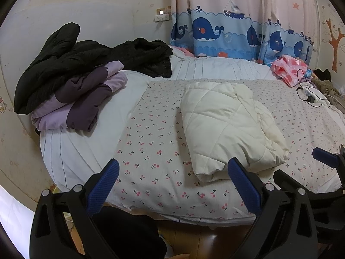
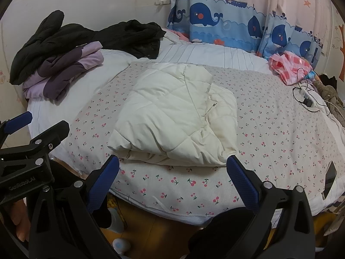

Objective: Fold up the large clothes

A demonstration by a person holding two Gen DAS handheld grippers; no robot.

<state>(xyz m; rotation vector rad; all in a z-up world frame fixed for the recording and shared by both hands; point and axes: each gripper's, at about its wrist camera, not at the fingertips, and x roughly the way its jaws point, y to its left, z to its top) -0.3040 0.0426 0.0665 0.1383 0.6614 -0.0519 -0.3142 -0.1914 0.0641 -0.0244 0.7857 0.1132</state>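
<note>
Folded cream jacket (image 2: 174, 116) lies on the bed (image 2: 269, 142); both my grippers hang off it, holding nothing.

My left gripper (image 1: 173, 185) has its blue fingers (image 1: 103, 186) spread wide apart at the near edge of the bed, just short of the jacket (image 1: 228, 127). My right gripper (image 2: 172, 179) likewise has its fingers (image 2: 242, 183) wide apart, the jacket's near fold just beyond them. The jacket rests on the cherry-print sheet (image 2: 280, 129). A purple garment (image 1: 79, 99) and black clothes (image 1: 64, 60) are piled at the far left of the bed, well apart from the jacket.
</note>
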